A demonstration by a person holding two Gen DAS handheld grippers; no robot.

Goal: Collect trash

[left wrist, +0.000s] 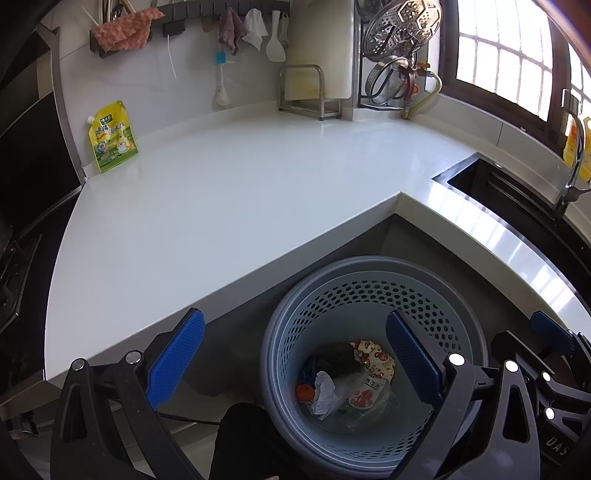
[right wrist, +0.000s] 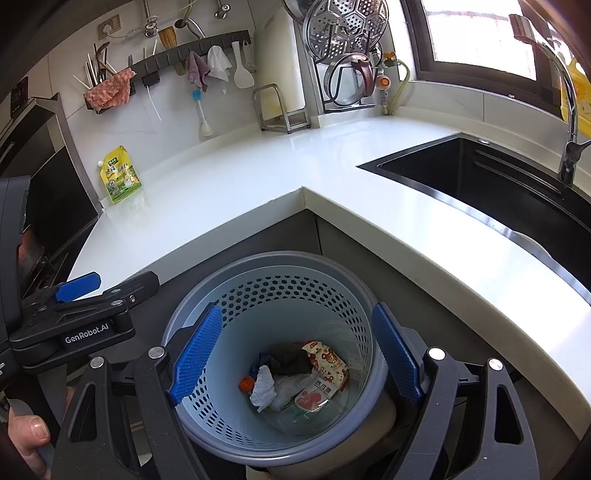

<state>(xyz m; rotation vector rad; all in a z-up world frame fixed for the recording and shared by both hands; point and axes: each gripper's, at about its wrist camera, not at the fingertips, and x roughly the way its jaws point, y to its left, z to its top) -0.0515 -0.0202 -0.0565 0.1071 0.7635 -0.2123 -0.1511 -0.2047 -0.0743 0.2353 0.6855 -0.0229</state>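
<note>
Both the left claw (left wrist: 295, 362) and right claw (right wrist: 295, 354) hang apart, empty, above the bin (right wrist: 236, 439); a careless reach might knock it, and the pouch (right wrist: 120, 175), perhaps not trash, stands far beyond it on the surface (right wrist: 258, 177).

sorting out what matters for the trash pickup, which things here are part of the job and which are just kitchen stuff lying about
Part of the job:
- bin, on the floor, holding wrappers and crumpled paper
- left gripper and right gripper, both open and empty above it

Just lying about:
- yellow pouch on the counter, possibly a kitchen item
- sink
- cloths on the wall rail
- steamer rack

"GenRobot.AI" on the left tool (right wrist: 77, 291), "DAS" on the right tool's (left wrist: 546, 332) body
</note>
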